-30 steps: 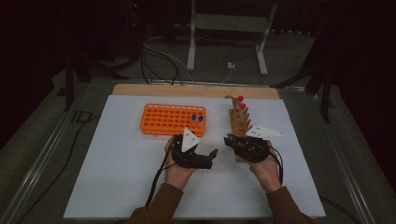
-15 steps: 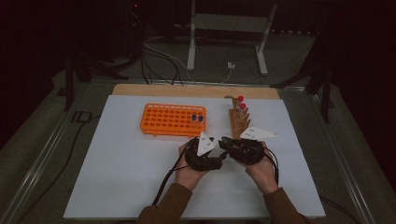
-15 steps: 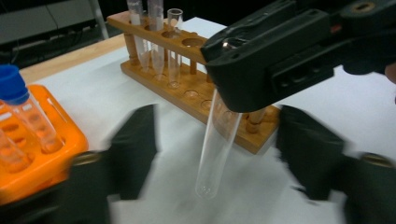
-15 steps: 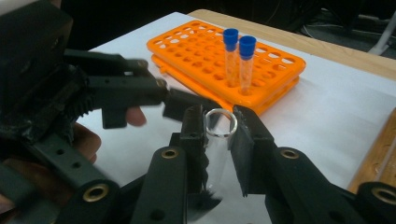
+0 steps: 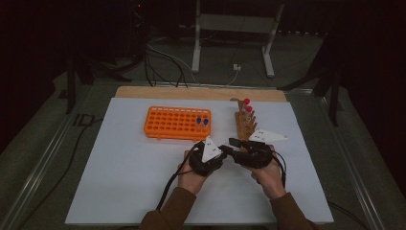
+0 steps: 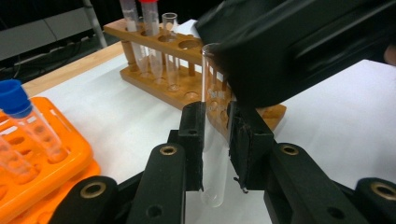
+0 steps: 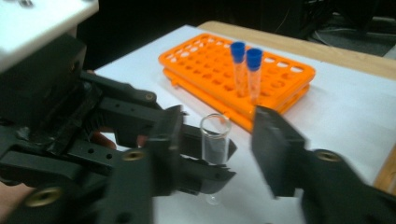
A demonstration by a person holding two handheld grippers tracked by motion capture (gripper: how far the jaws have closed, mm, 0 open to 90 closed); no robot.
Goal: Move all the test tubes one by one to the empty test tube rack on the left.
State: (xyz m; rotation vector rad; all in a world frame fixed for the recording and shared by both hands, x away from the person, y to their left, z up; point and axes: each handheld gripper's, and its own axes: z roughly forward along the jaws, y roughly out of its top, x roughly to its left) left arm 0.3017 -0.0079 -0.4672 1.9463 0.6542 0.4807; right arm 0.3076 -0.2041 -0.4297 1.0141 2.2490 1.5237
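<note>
Both grippers [image 5: 225, 152] [image 5: 233, 143] meet at tube [image 6: 215, 154].

My high view sits above the near edge of the table [image 5: 119, 191] and looks forward and down, taking in the whole white sheet from some way off. The left gripper view rides low, close behind its own jaws, and faces across the sheet toward the wooden rack [image 6: 154, 70], with the orange rack [image 6: 42, 158] at its left edge. My right gripper view is just as close and faces the opposite way, toward the orange rack [image 7: 243, 74]. Both gripper views share the clear tube [image 6: 212, 140] [image 7: 215, 144], and all three share the orange rack [image 5: 177, 123]
</note>
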